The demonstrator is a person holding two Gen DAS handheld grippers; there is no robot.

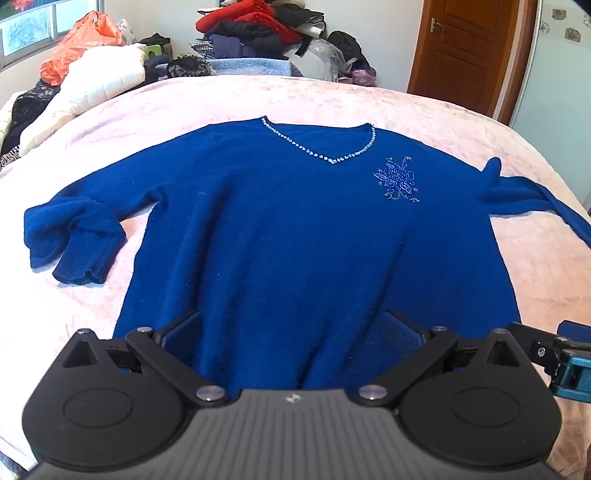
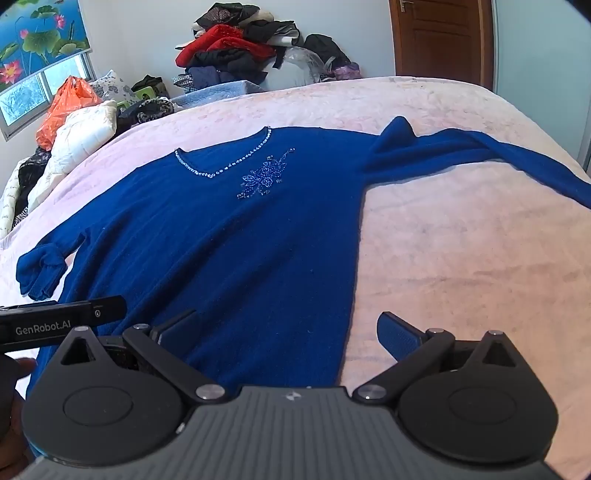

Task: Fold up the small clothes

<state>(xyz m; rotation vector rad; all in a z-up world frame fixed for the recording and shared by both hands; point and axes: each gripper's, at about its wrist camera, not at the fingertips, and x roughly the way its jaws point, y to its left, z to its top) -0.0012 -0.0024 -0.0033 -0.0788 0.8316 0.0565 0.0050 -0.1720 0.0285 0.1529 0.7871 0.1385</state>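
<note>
Blue sweater (image 1: pixel 295 229) spread flat, front up, in the middle of the pink bed (image 1: pixel 424 107), hem toward the near edge. One sleeve (image 1: pixel 74 236) bunched up toward the left edge, other sleeve (image 2: pixel 480 151) stretched toward the right edge. Left gripper (image 1: pixel 291 332) over the hem, jaws wide apart, holding nothing. Right gripper (image 2: pixel 288 332) over the hem's right corner, jaws wide apart, holding nothing. Pile of clothes (image 1: pixel 258 26) past the far edge.

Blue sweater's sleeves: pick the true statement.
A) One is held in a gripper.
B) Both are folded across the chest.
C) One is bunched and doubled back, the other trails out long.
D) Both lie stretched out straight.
C: on the blue sweater, one sleeve is bunched and doubled back, while the other sleeve trails out across the pink bedspread.
</note>
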